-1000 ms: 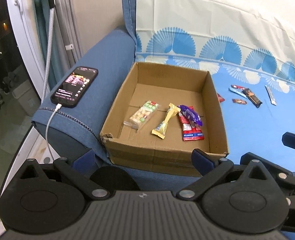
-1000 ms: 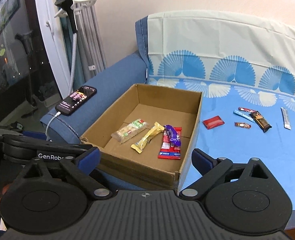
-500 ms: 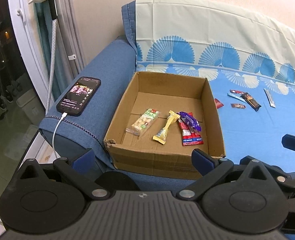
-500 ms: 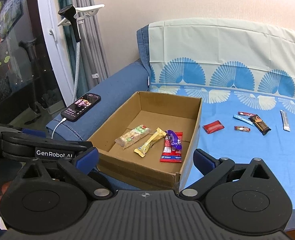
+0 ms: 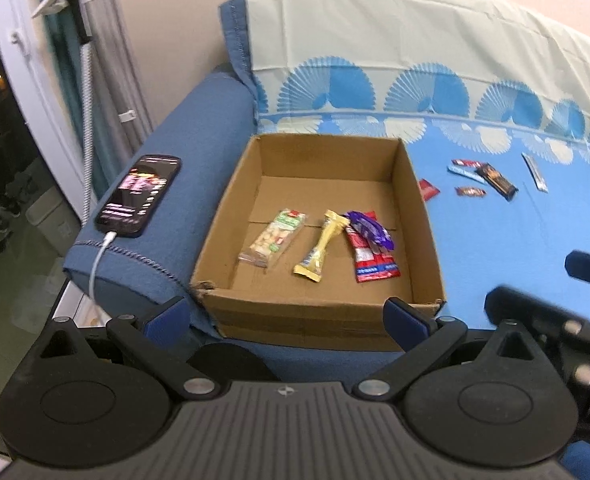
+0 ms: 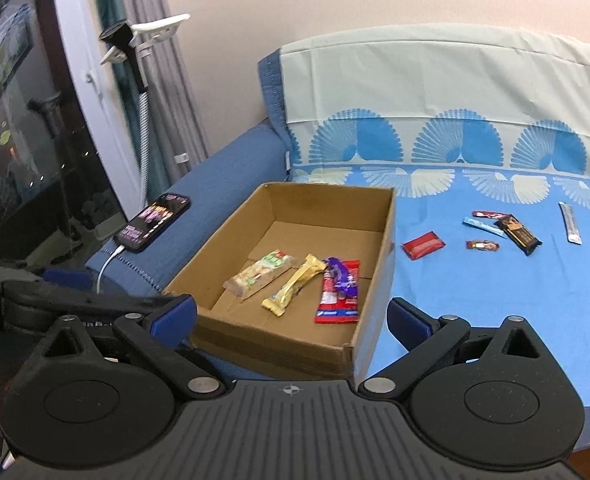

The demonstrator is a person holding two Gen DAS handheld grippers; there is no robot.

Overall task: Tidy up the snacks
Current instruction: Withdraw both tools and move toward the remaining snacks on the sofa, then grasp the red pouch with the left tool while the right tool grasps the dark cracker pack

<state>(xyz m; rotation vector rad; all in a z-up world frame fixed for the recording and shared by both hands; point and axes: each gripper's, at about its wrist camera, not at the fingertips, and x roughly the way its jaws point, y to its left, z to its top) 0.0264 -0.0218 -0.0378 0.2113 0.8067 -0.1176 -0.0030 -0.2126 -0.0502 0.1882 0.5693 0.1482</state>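
Currently both the left gripper (image 5: 285, 312) and right gripper (image 6: 291, 314) hover spread and empty before the cardboard box (image 6: 375, 280) at the sofa's armrest end; loose snacks (image 6: 483, 245) await collecting mid-seat.

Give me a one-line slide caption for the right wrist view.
Open right gripper faces a cardboard box holding four snacks, with six more snacks scattered on the blue sofa cover.

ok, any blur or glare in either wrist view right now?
Left wrist: right claw at the right edge smeared by motion blur, box sharp, fisheye bends the window frame. Right wrist: slight softness at the left edge, reflections on the dark window, snacks crisp.
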